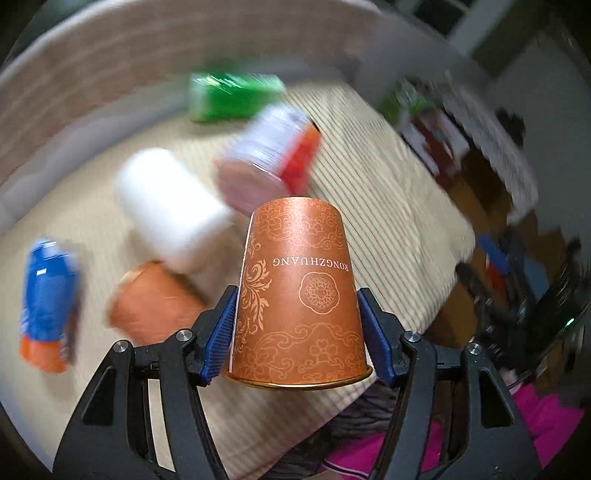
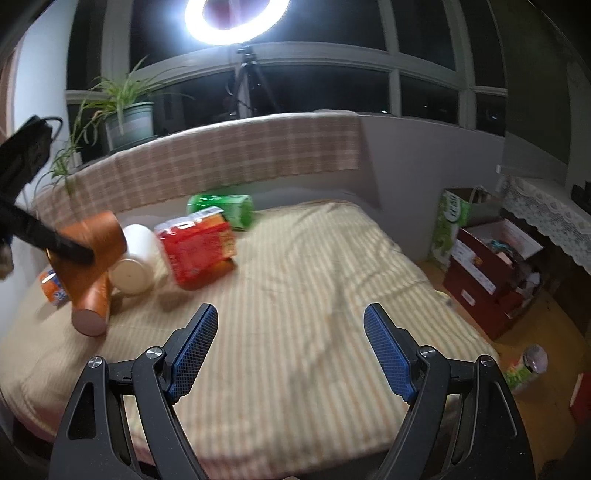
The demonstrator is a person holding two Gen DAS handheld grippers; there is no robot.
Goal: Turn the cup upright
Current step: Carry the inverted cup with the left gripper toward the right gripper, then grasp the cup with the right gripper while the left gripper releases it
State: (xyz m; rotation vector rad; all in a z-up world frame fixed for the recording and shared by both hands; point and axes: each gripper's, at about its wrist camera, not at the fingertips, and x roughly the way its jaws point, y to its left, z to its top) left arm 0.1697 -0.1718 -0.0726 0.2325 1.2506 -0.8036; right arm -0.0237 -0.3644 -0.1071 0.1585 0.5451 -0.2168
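Note:
My left gripper (image 1: pixel 297 299) is shut on an orange paper cup (image 1: pixel 299 295) with a floral print and the word RONGZHUANG. The blue pads (image 1: pixel 221 328) press both its sides. In the left wrist view the cup's closed base points away and its rim faces the camera; the lettering reads upside down. It is held in the air above the bed. In the right wrist view the same cup (image 2: pixel 92 240) shows blurred at the far left, gripped by the left gripper's black fingers (image 2: pixel 70 251). My right gripper (image 2: pixel 290 347) is open and empty above the striped bedsheet (image 2: pixel 314 295).
On the bed lie a second orange cup (image 2: pixel 90 306), a white jar (image 2: pixel 133 266), a red snack pack (image 2: pixel 199 247), a green package (image 2: pixel 225 210) and a blue-orange can (image 1: pixel 48 299). Boxes (image 2: pixel 491 266) and a can stand on the floor to the right. A ring light (image 2: pixel 236 18) and a plant (image 2: pixel 122 110) stand behind.

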